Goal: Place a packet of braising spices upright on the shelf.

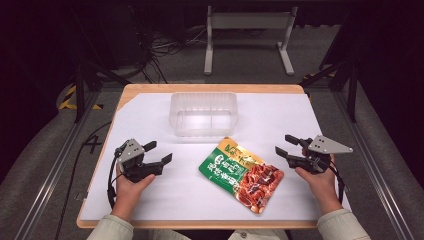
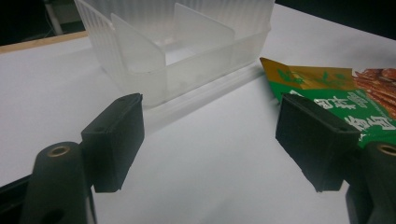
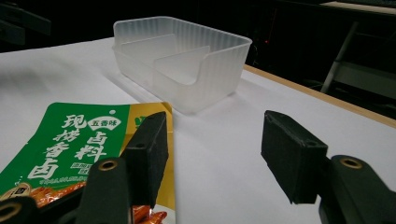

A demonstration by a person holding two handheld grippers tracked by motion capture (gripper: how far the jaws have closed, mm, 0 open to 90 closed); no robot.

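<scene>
On the white counter, a green snack packet is lying near centre, between left tongs and right tongs, both gaping wide, empty. Likely next: grasping it for the clear tray beyond.

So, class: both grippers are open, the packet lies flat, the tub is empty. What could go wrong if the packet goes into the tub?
1. The packet lies flat on the smooth white sheet, so the jaws may slide it rather than lift it.
2. The tub looks light and has dividers; the packet may catch on them or push the tub back.
3. Both the left gripper and the right gripper flank the packet; reaching together, they could collide.
</scene>
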